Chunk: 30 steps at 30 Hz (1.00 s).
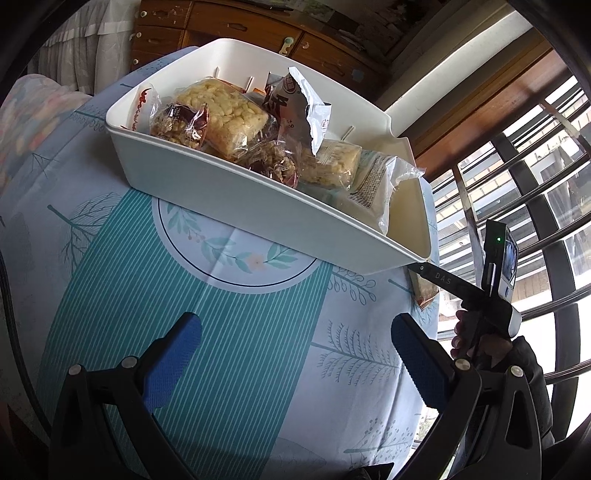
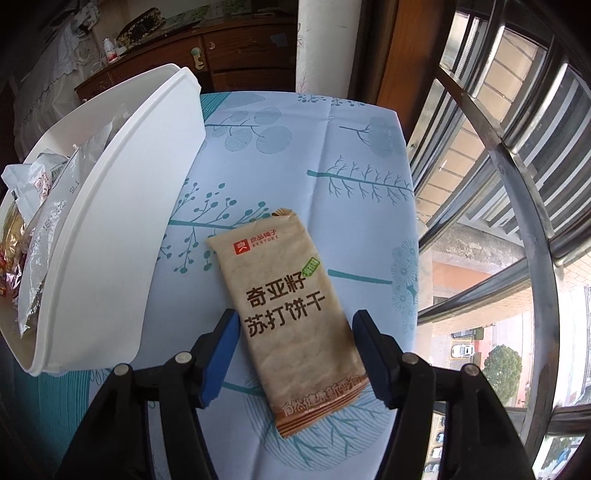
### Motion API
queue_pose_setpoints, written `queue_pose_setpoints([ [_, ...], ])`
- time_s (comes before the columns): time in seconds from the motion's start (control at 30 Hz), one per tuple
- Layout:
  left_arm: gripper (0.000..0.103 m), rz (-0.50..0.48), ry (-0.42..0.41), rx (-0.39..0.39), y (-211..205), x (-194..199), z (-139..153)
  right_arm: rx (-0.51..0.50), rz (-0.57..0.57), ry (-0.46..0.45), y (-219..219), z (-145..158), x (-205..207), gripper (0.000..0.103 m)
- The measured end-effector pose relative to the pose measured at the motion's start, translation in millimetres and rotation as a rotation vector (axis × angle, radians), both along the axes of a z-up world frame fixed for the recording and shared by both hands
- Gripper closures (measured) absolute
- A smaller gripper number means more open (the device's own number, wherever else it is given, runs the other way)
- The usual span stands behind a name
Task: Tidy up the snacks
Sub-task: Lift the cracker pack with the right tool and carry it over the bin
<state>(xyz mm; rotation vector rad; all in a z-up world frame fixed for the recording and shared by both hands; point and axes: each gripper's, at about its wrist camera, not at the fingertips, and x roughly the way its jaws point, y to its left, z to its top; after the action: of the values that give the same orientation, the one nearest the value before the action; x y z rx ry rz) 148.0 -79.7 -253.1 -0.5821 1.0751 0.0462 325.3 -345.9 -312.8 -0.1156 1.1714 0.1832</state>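
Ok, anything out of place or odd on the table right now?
One brown cracker packet lies flat on the tablecloth outside the white bin, where the other snacks are piled. It sits between the right gripper's jaws, which look not yet pressed on it. Nothing looks spilled or torn.

- A room in a home, upstairs.
- Wooden dresser [image 1: 236, 33] with drawers against the wall.
- Table under a leaf-print tablecloth [image 2: 295, 147].
- Barred window [image 2: 517, 184] overlooking parked cars below.
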Motion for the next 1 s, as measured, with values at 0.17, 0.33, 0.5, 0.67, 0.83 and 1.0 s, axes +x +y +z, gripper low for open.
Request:
queue_pose_setpoints([
  [0.17,0.001,-0.011,-0.013,-0.003,9,-4,3,0.019,-0.078,0.011,-7,5,-9,0.040],
  [0.33,0.001,-0.029,-0.020,-0.013,21,-10,5,0.029,-0.142,-0.007,-9,19,-18,0.042],
  [0.5,0.001,-0.061,-0.037,-0.030,36,-16,7,0.031,-0.199,-0.055,-5,41,-30,0.045],
  [0.67,0.001,-0.089,-0.060,-0.045,60,-23,13,0.014,-0.228,-0.136,11,75,-45,0.045],
  [0.83,0.001,-0.117,-0.061,-0.034,91,-31,19,0.011,-0.238,-0.233,40,107,-58,0.045],
  [1.0,0.001,-0.102,-0.068,-0.006,133,-42,29,0.017,-0.231,-0.321,81,117,-66,0.045],
])
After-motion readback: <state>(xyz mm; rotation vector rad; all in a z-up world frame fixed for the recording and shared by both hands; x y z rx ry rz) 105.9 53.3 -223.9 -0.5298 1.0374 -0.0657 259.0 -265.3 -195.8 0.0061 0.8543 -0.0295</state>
